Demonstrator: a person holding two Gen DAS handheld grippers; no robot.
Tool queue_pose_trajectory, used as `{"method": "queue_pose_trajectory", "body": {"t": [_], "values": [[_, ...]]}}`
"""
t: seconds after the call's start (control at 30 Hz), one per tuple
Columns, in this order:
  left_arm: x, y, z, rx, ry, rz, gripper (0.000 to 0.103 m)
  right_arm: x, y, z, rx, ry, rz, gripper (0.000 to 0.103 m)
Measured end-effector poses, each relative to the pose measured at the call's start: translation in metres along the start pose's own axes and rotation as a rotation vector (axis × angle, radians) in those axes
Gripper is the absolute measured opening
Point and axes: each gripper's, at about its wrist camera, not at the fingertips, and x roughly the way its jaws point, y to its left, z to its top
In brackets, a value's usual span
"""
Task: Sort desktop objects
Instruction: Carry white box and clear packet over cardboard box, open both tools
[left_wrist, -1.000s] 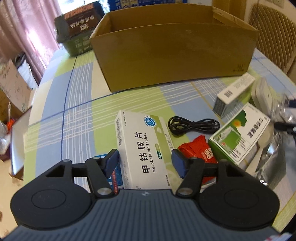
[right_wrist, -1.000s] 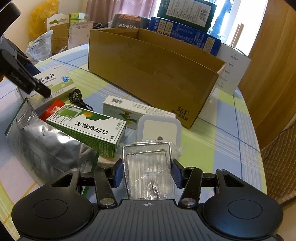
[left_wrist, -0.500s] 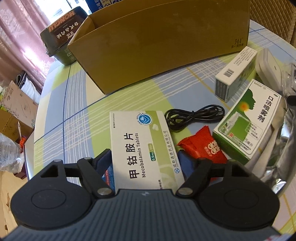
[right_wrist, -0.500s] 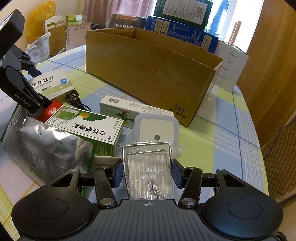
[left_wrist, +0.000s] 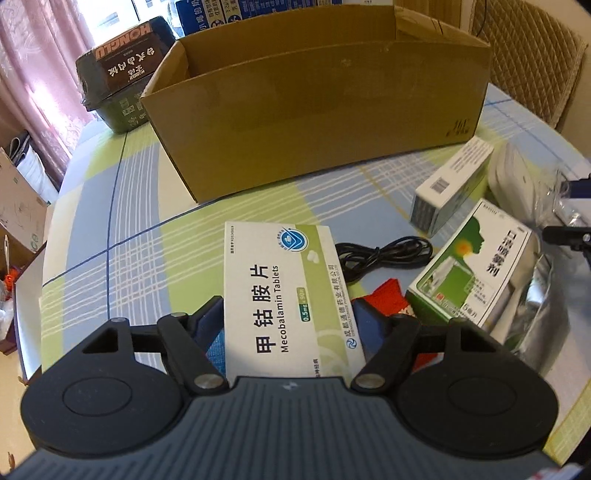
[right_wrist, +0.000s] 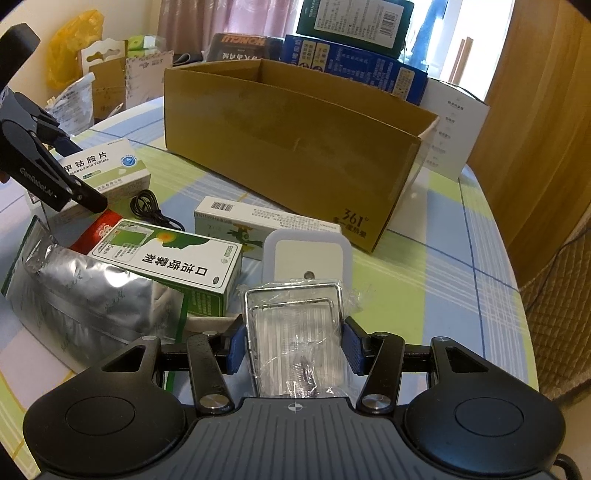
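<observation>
My left gripper is shut on a white and green Mecobalamin tablet box, a blue pad against each long side. In the right wrist view the same tablet box shows at the left in the left gripper. My right gripper is shut on a clear plastic box wrapped in film. An open brown carton stands behind the objects, also seen as the carton from the right. I cannot tell if either held box is off the table.
A black cable, a red packet, a green spray box, a small white box, a white plug-in device and a silver foil bag lie on the checked tablecloth. A dark box stands beside the carton.
The left wrist view has tilted and shifted, with the tablet box staying fixed between the pads. The right gripper edged slightly toward the carton, still gripping the clear box.
</observation>
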Motion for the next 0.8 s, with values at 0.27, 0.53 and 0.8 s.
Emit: {"method": "queue_pose_trajectory", "body": {"t": [0.27, 0.53, 0.8], "values": [[-0.016, -0.002, 0.008, -0.020, -0.037, -0.020, 0.071, -0.009, -0.003, 0.005, 0.015, -0.020, -0.008, 0.050], [-0.035, -0.009, 0.017, -0.030, -0.064, -0.019, 0.071, -0.031, -0.004, 0.016, 0.012, -0.053, -0.025, 0.050], [-0.061, -0.008, 0.039, -0.040, -0.109, -0.022, 0.071, -0.052, -0.010, 0.047, 0.028, -0.101, -0.015, 0.050]]}}
